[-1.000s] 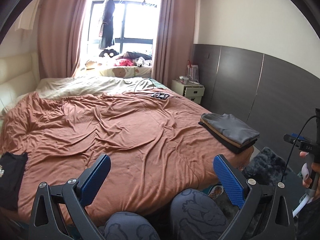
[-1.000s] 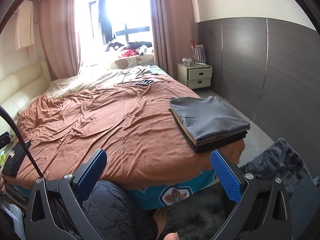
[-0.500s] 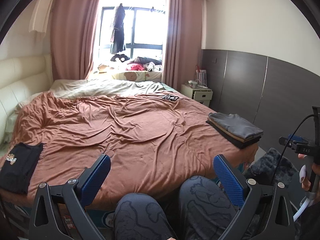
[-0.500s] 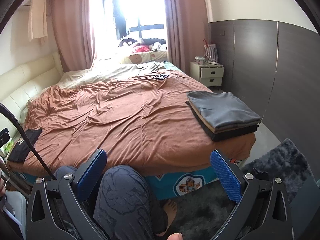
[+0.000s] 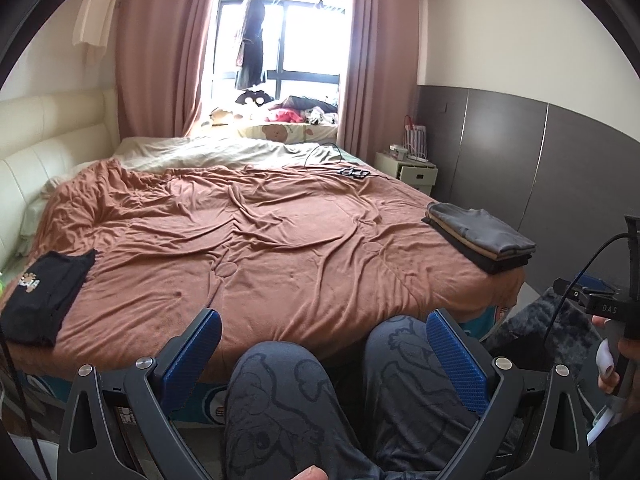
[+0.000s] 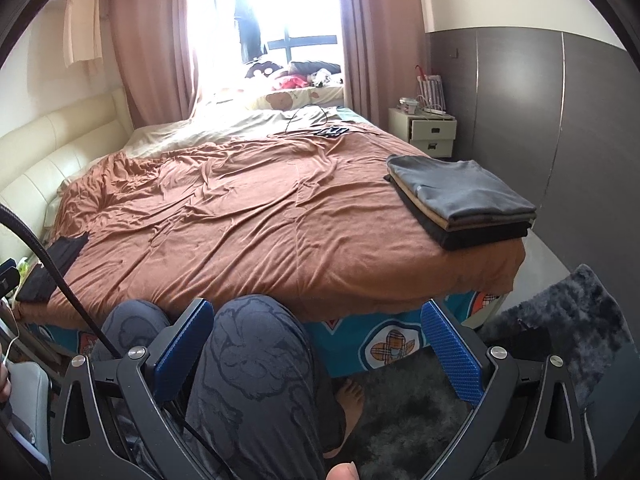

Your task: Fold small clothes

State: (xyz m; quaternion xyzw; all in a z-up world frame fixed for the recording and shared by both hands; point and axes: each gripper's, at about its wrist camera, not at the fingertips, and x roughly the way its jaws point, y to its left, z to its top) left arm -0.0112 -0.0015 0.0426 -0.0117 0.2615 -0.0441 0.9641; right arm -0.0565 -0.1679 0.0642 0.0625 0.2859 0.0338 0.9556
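A neat stack of folded clothes, grey on top with tan and black beneath, rests on the bed's near right corner. A black garment with a small print lies flat at the near left edge of the brown bedspread. My left gripper is open above the person's knees, short of the bed, holding nothing. My right gripper is open too, low over a knee and the floor, empty. In the left wrist view, the right gripper's body sits at the far right, held by a hand.
The person's legs in dark patterned trousers fill the foreground. A dark shaggy rug covers the floor on the right. A black device with a cable lies far up the bed. A nightstand stands against the grey wall.
Both grippers have pulled back and away from the bed, so more of it and the person's legs show. The black garment at the left edge has come fully into view. Both stay open.
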